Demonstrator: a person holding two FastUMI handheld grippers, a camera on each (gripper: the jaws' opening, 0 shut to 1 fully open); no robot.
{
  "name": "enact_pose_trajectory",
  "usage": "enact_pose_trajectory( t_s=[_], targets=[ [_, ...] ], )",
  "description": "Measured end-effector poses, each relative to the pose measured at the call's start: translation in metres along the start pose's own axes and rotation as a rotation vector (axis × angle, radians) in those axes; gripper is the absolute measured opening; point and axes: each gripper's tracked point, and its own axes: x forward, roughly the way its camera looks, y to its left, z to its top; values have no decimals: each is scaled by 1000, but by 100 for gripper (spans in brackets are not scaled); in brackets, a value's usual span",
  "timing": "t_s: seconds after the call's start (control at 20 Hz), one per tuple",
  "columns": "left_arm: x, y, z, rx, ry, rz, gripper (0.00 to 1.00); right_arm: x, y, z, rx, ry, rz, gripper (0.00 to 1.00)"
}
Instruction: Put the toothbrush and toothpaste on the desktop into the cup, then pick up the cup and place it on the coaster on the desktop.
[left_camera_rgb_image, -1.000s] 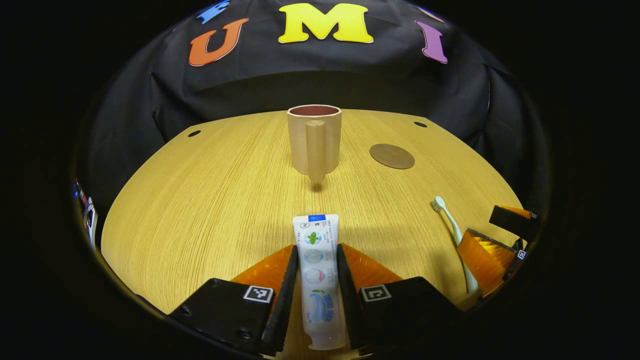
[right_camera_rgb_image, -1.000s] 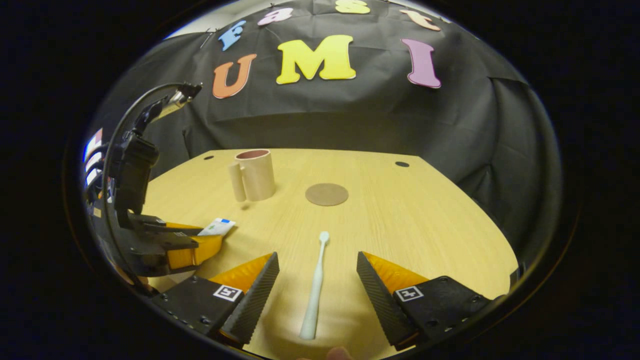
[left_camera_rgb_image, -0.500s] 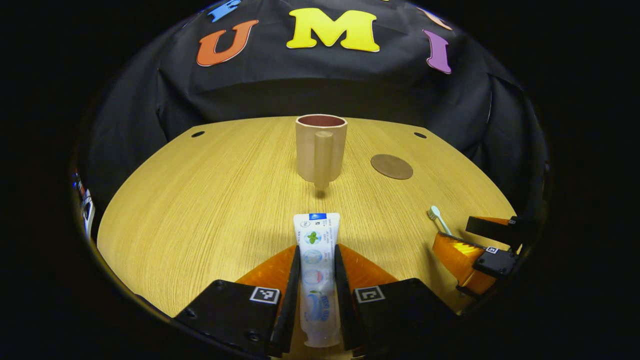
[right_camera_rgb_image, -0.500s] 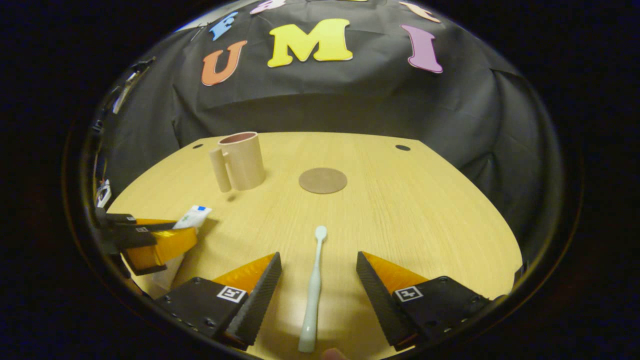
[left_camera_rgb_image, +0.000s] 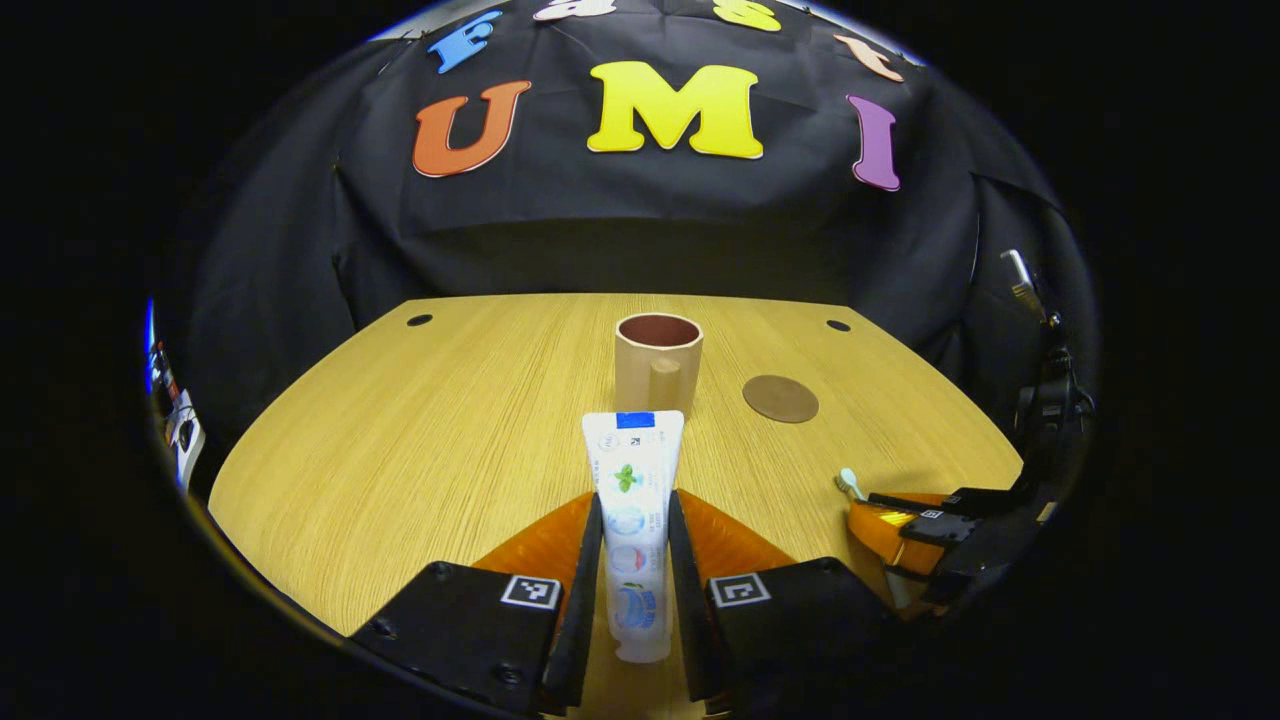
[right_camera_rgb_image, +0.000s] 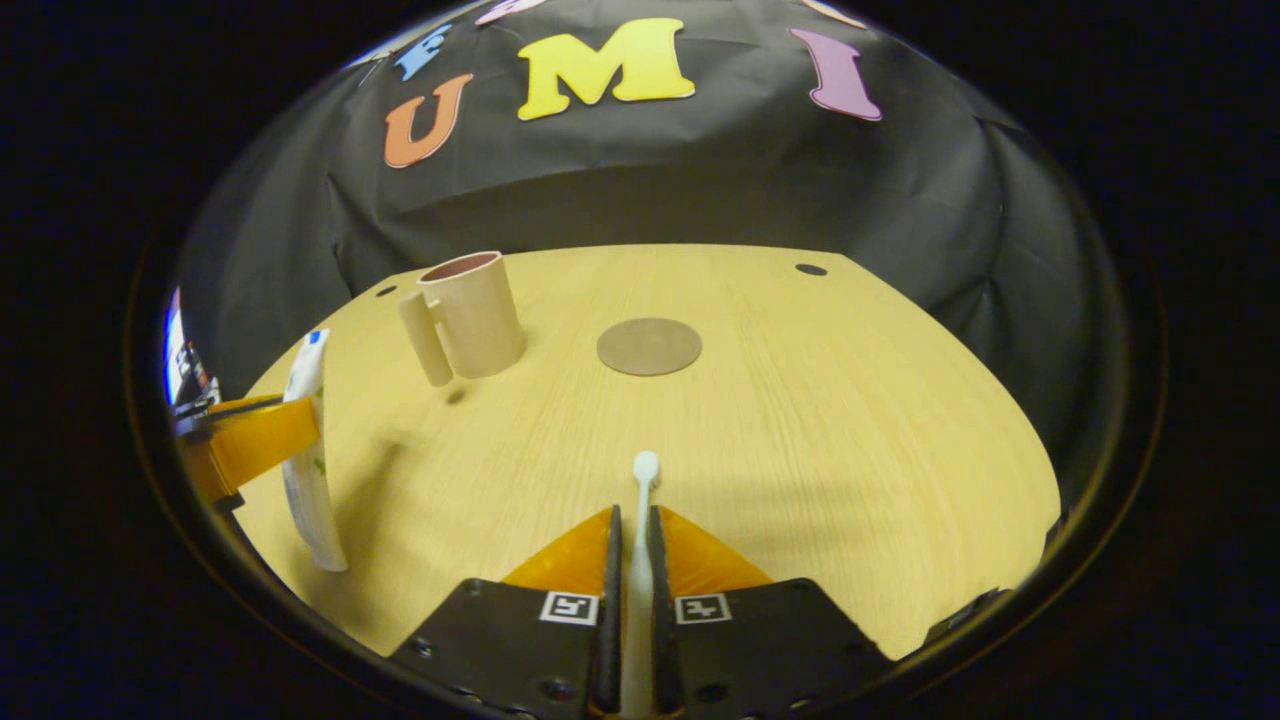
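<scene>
Now the left tool (left_camera_rgb_image: 636, 560) pinches the white plastic toothpaste tube (left_camera_rgb_image: 633, 480), seemingly lifted off the wooden tabletop (left_camera_rgb_image: 420, 440); the right tool (right_camera_rgb_image: 632, 600) clamps the pale slim toothbrush (right_camera_rgb_image: 640, 520).

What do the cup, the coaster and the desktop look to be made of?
Cup: matte beige outside, reddish-brown inside, with no glare; probably plastic or unglazed ceramic, hard to say which. Coaster: a thin, flat, dull brown disc, possibly cork or leather. Desktop: pale wood grain in fine straight lines, likely laminate or veneer.
</scene>
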Motion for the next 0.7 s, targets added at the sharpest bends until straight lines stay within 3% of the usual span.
enact_pose_trajectory(
  t_s=[0.05,0.15,0.65,0.7],
  targets=[
    [-2,0,3,-1,-7,-2,40,1,0,1,3,2,6,4],
    [-4,0,9,-4,-26,-5,40,-2,2,-2,16,7,23,0],
    [-15,-5,47,-3,-104,-27,40,-24,11,17,64,-72,94,0],
    [-15,-5,54,0,-116,-30,36,-28,11,19,68,-81,98,0]
  ],
)
